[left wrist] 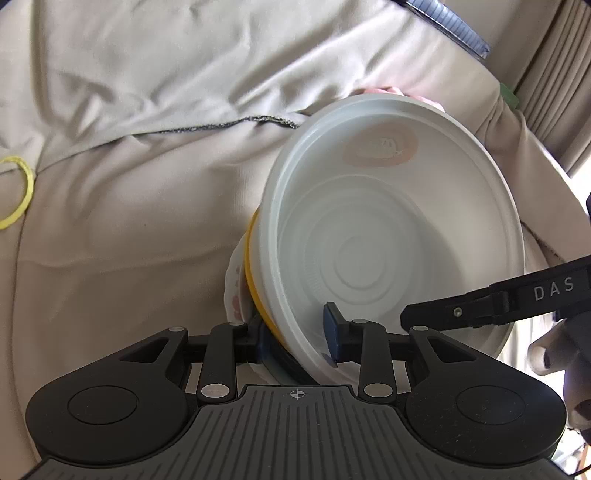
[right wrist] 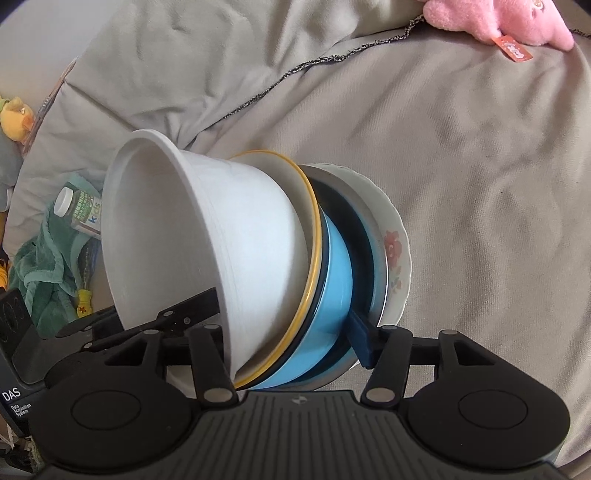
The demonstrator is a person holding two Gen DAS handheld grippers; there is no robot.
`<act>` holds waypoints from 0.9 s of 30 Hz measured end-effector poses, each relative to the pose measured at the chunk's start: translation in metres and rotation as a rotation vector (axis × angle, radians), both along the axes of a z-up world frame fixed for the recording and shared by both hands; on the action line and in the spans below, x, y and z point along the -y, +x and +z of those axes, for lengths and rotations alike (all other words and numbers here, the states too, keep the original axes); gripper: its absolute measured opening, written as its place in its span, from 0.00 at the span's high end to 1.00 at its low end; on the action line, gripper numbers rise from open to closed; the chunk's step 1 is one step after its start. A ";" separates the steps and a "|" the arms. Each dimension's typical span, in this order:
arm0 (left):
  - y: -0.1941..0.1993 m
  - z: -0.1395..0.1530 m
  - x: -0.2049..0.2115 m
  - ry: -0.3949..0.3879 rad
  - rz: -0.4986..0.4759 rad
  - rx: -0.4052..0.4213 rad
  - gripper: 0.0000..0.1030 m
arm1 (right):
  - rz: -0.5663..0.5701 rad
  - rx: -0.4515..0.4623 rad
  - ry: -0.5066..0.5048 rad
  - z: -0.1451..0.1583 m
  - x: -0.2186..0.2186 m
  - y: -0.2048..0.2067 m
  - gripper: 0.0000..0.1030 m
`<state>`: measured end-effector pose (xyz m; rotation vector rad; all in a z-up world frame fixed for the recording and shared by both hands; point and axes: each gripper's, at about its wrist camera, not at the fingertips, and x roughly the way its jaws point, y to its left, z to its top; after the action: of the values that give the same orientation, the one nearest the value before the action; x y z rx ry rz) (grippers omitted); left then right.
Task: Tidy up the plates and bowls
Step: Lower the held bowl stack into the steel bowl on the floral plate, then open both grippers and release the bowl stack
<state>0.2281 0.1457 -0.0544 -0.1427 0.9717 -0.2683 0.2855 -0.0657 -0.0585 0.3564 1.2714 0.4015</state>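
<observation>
Nested stack of dishes held up tilted, almost on its side, above a wrinkled beige fabric cover (right wrist: 461, 166). Outermost toward the left gripper (left wrist: 295, 328): a deep white plastic bowl (left wrist: 388, 236) with concentric rings on its bottom and a faint oval mark near the far rim. Behind it, in order: a white plate with yellow rim (right wrist: 306, 236), a light blue bowl with dark edge (right wrist: 332, 273), then a white scalloped plate with pink flower print (right wrist: 395, 251).

Left gripper closed on the stack, one blue pad inside the white bowl, the other on the outer side below the yellow rim. Right gripper (right wrist: 291, 332) also clamped across the stack: right pad pressed on the blue bowl side, left finger hidden behind the white bowl wall.

Farther beyond the right gripper, a pink plush toy (right wrist: 498, 18); to its left, a green towel (right wrist: 44, 266) with a small white-capped bottle (right wrist: 79, 210). Left of the left gripper, a yellow rubber band (left wrist: 18, 192).
</observation>
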 end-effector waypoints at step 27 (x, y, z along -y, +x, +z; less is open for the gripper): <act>-0.017 0.059 -0.036 -0.112 0.109 0.190 0.76 | 0.018 0.203 -0.178 0.017 -0.018 -0.033 0.59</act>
<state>0.2114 0.1820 0.0042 -0.2672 0.7583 -0.2321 0.2529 -0.0482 -0.0414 0.1491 1.1023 0.3286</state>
